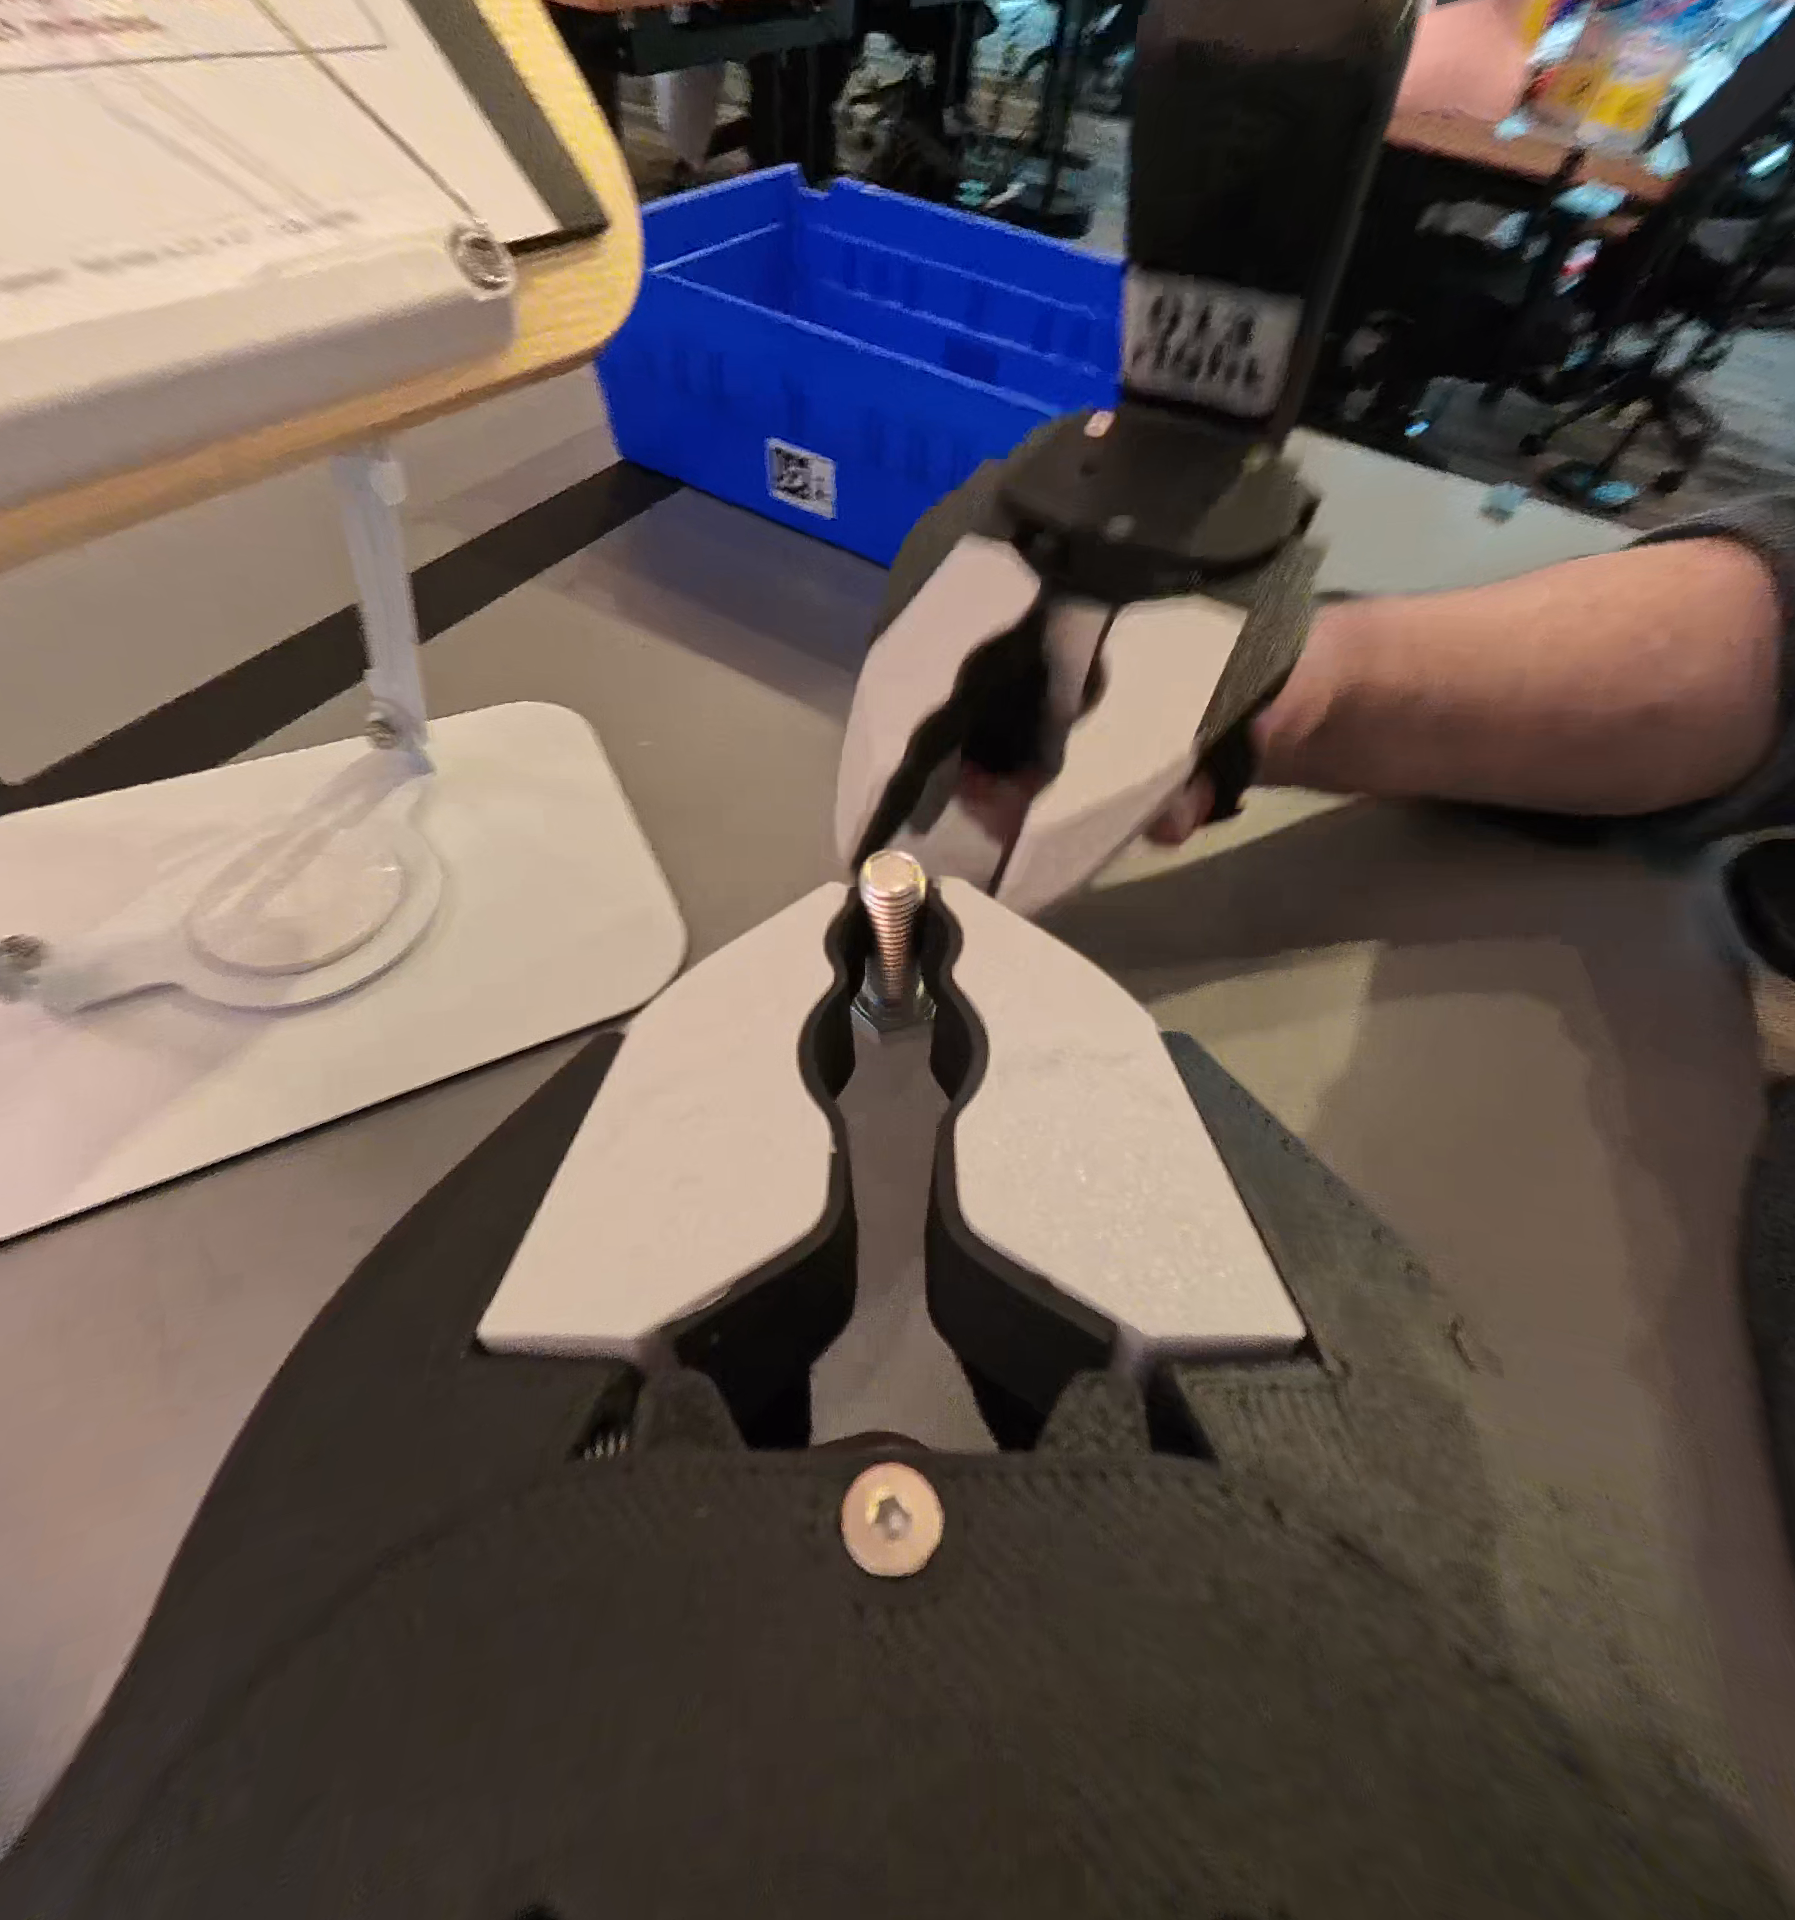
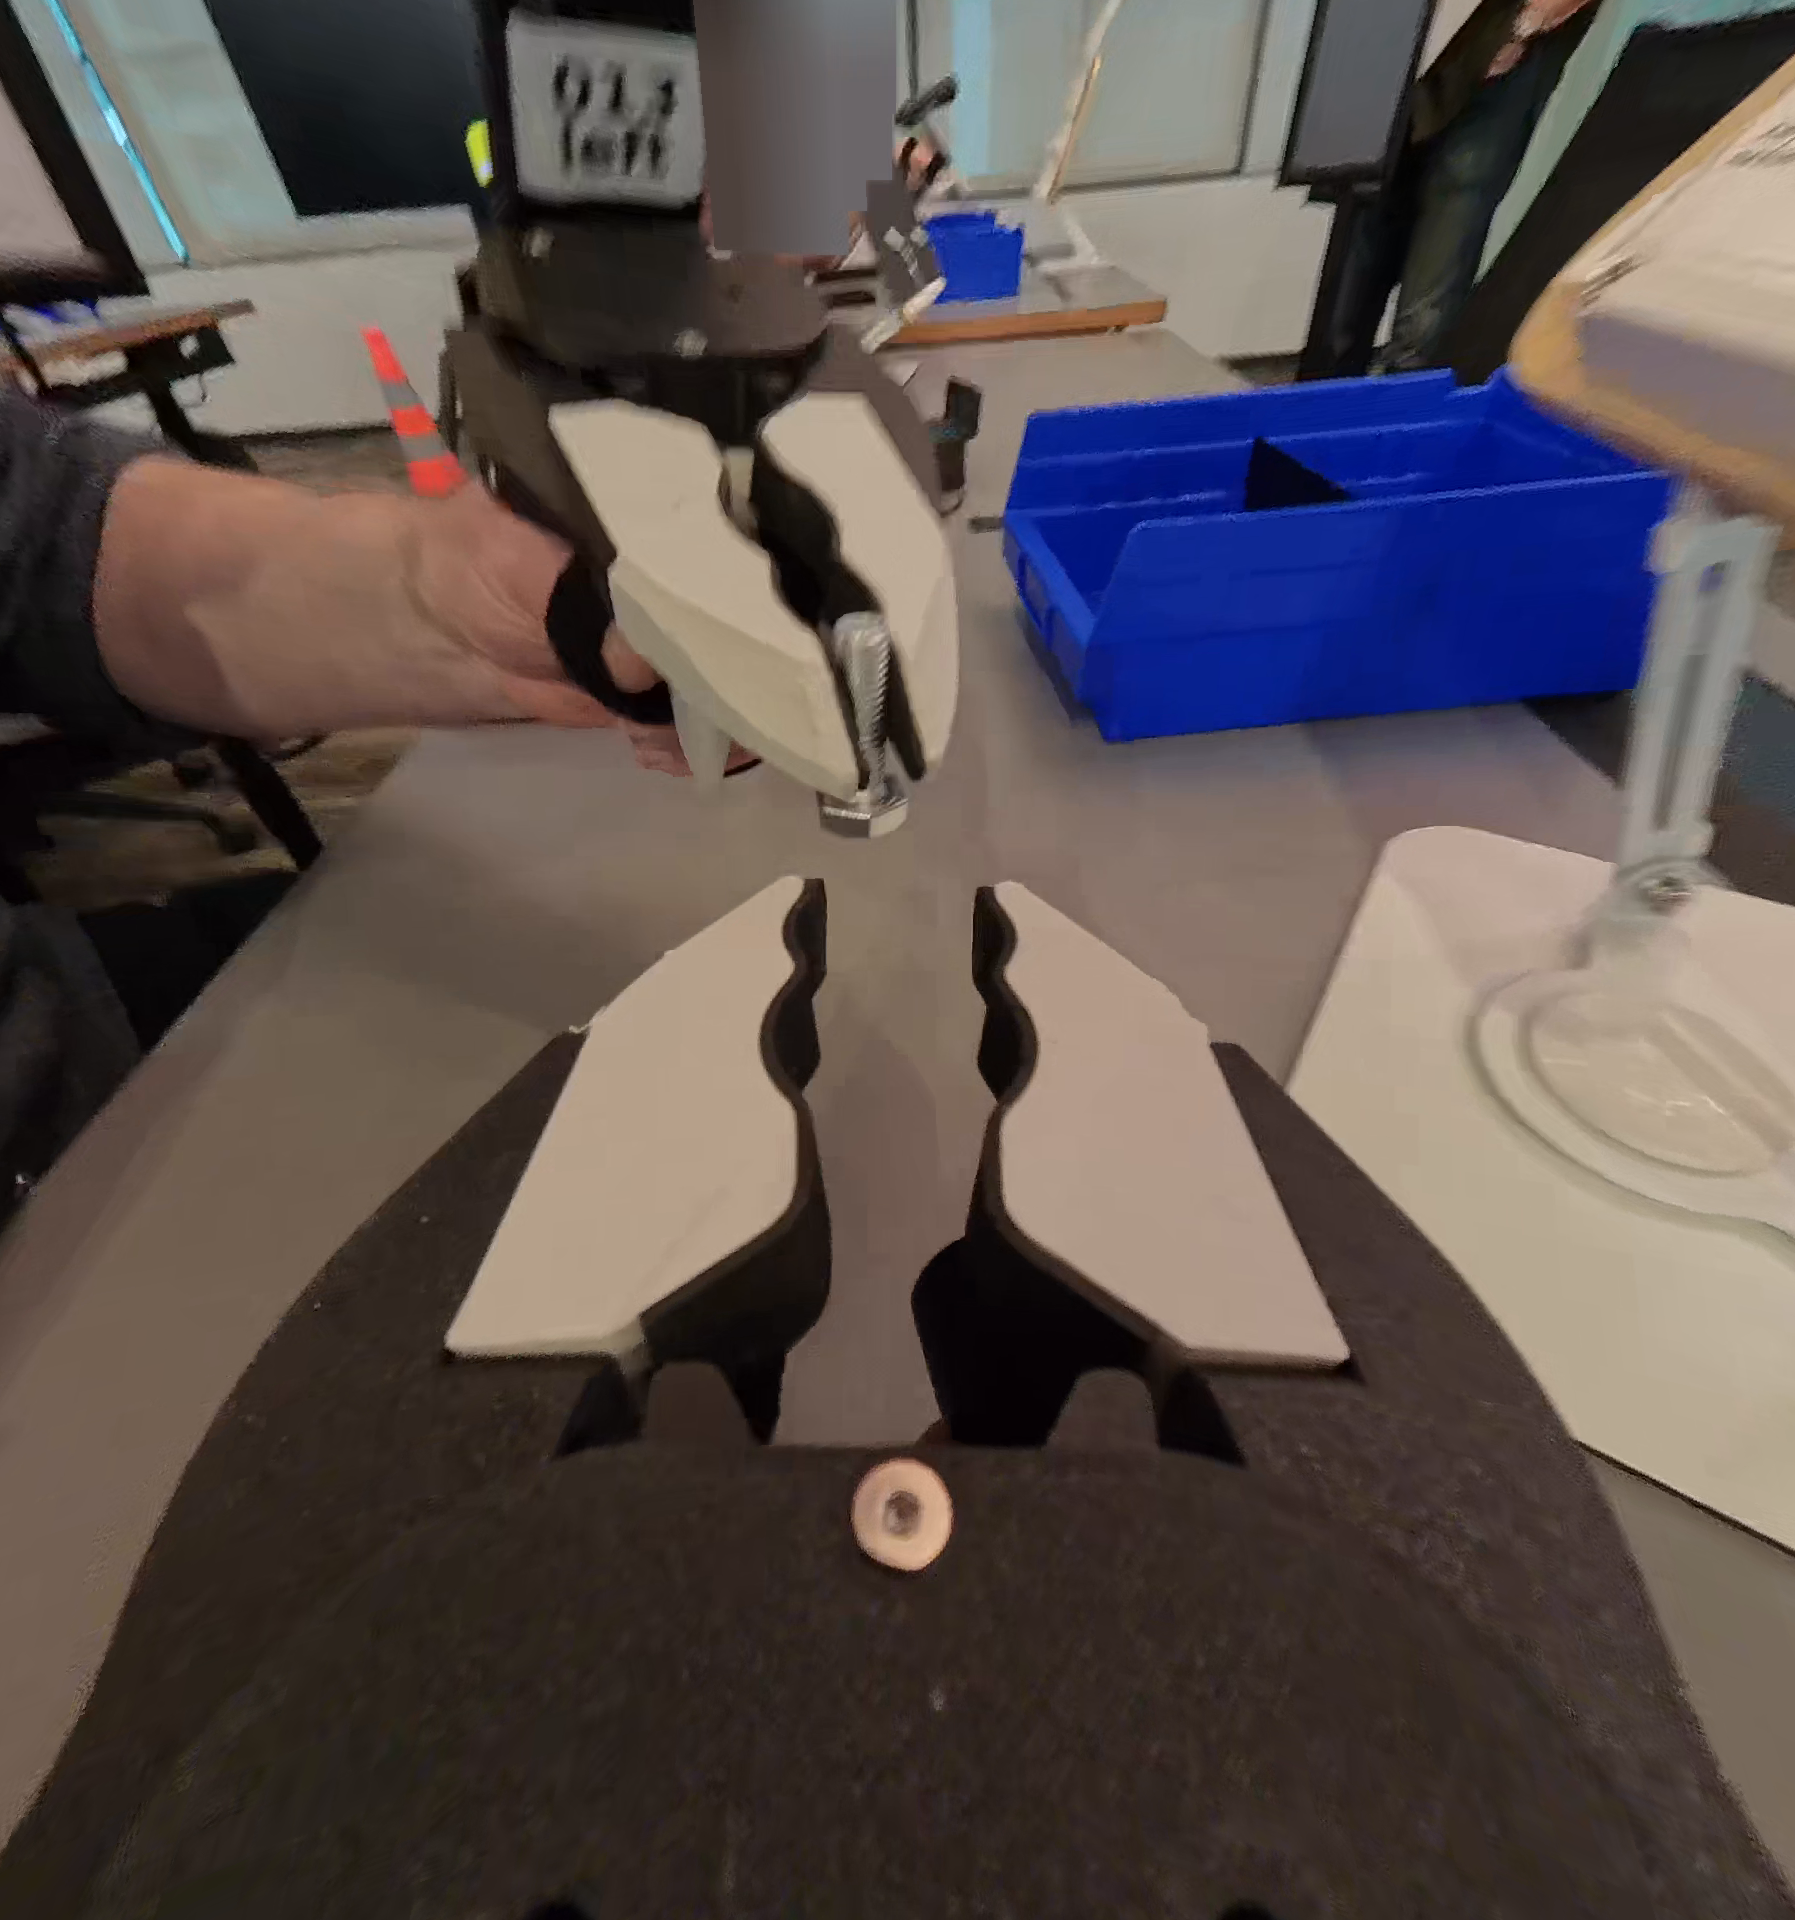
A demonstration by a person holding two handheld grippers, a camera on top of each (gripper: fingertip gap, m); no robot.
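We hold a silver bolt [image 1: 891, 935] in the left gripper [image 1: 893, 904], its fingers narrowed and pressing on the threaded shank. The bolt's long axis runs along the fingers, hex head toward the palm in the left wrist view and threaded end pointing away. Our right gripper [image 2: 898, 904] stands part open and empty, just near of the bolt's head [image 2: 862, 810] and facing it. A blue bin [image 2: 1319, 582] sits far right on the grey worktop [image 2: 560, 883].

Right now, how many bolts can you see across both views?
1. A silver hex bolt is clamped between the left gripper's jaws, above the grey table. The blue bin's compartments are partly hidden, so more may be there.
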